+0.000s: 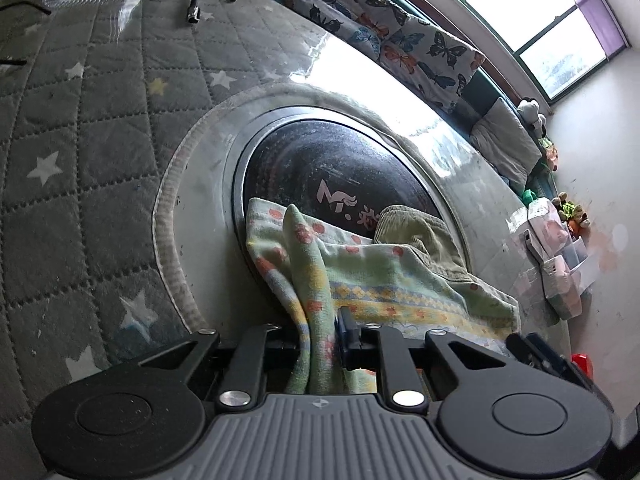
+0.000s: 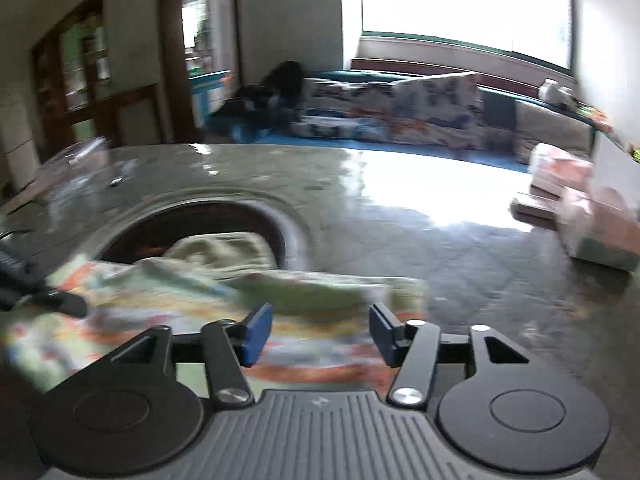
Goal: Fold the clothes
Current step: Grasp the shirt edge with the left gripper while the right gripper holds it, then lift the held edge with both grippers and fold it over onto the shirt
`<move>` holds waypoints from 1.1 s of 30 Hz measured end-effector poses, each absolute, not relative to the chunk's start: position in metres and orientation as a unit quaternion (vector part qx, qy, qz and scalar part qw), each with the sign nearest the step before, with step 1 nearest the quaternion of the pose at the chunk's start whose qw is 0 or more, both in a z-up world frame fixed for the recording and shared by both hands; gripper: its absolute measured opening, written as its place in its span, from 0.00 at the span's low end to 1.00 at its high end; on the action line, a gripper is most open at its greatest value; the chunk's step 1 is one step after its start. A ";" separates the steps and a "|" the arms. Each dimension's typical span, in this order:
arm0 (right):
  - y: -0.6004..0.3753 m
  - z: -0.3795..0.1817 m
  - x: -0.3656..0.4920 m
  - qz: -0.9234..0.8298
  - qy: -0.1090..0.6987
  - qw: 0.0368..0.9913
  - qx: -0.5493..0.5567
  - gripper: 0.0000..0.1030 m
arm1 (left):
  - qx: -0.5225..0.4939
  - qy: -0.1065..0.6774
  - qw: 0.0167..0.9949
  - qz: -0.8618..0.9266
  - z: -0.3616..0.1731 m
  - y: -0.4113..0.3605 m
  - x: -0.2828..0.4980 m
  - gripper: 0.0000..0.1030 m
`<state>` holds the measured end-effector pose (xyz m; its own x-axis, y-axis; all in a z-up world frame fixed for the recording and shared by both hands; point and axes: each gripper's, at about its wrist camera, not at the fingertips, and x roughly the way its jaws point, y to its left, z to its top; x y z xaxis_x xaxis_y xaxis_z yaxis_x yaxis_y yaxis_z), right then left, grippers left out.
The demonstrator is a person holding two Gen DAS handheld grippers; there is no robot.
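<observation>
The patterned green garment (image 1: 360, 280) lies across the near rim of the dark round disc (image 1: 336, 172) set into the table, part of it over the disc and the rest spilling toward the cameras. Behind it, further onto the disc, sits a plain olive corduroy piece (image 1: 420, 236).

The left gripper (image 1: 320, 336) has its fingers closed tight on a raised ridge of the patterned cloth, which runs up from the garment and back between them. The right gripper (image 2: 320, 328) hovers over the garment's near edge with its blue pads (image 2: 256, 332) spread well apart and nothing between them.

The step in hand looks like the start of a fold: one corner or edge is taken up, the other not yet. The next move probably calls for the right gripper to close on a matching edge on its side of the disc, so the cloth can be lifted evenly and laid over itself.

Much is unclear. The right wrist view is badly blurred (the print is only smears of colour), so the garment's edge there cannot be placed. What kind of garment this is, and where its sleeves or hems run, is hidden in the bunching. The left gripper's near finger is covered by cloth.
</observation>
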<state>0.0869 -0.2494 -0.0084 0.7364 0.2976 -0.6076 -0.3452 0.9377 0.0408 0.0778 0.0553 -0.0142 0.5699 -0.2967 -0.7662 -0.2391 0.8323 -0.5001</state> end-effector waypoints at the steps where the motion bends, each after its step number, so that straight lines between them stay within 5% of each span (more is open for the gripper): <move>1: -0.255 -0.010 0.092 0.160 0.321 0.933 -0.035 0.58 | -0.286 0.463 0.838 -0.016 -0.014 0.055 0.078 0.17; 13: -0.283 -0.036 0.119 0.119 0.349 0.929 0.011 0.61 | -0.270 0.463 0.844 -0.010 -0.012 0.050 0.080 0.18; 18: -0.277 -0.032 0.111 0.135 0.351 0.926 0.032 0.26 | -0.256 0.461 0.850 -0.004 -0.011 0.047 0.080 0.18; 21: -0.280 -0.032 0.106 0.129 0.350 0.927 0.049 0.13 | -0.239 0.457 0.856 -0.003 -0.009 0.044 0.079 0.18; 33: -0.292 0.000 0.066 0.121 0.301 0.943 0.077 0.08 | -0.183 0.418 0.888 -0.050 0.025 0.022 0.081 0.12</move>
<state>0.0658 -0.2920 0.0003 0.7891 0.2754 -0.5491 -0.1822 0.9586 0.2189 0.0811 0.0217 0.0253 0.6451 -0.2421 -0.7248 -0.0632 0.9283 -0.3664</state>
